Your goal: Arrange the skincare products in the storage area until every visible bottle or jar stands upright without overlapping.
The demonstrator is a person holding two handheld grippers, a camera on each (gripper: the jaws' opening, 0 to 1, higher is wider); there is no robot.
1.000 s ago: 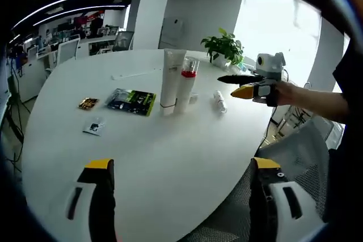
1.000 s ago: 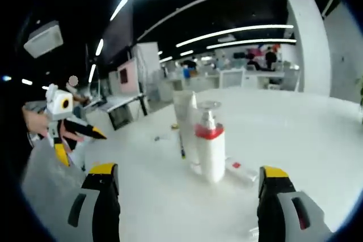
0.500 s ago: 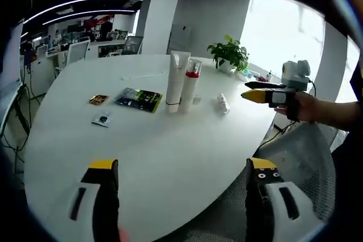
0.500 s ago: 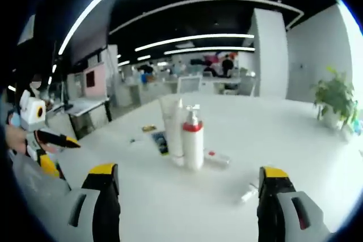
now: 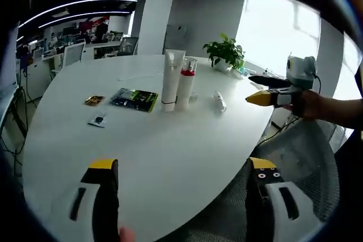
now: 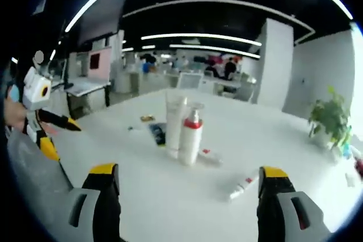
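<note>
A tall white tube [image 5: 171, 80] [image 6: 174, 122] stands upright on the round white table [image 5: 153, 145] [image 6: 170, 196], touching a white pump bottle with a red collar [image 5: 185, 84] [image 6: 190, 136]. A small white tube [image 5: 219, 101] [image 6: 244, 186] lies flat to one side of them. My left gripper [image 5: 181, 208] is open, low over the table's near edge, far from the bottles. In the left gripper view, the right gripper [image 5: 271, 89] hangs past the table's right edge. My right gripper [image 6: 190, 211] is open and empty; the left gripper [image 6: 42, 123] shows at its left.
A dark green packet [image 5: 133, 99] [image 6: 157, 133], a small sachet [image 5: 97, 120] and a brown packet [image 5: 94, 100] lie left of the bottles. A potted plant [image 5: 226, 52] [image 6: 328, 122] stands at the table's far side. A grey mesh chair [image 5: 295, 157] sits by the table edge.
Both cameras shifted slightly; the right gripper view backed off and the bottles look smaller. The bottles and the lying tube have not moved. Both grippers stay open.
</note>
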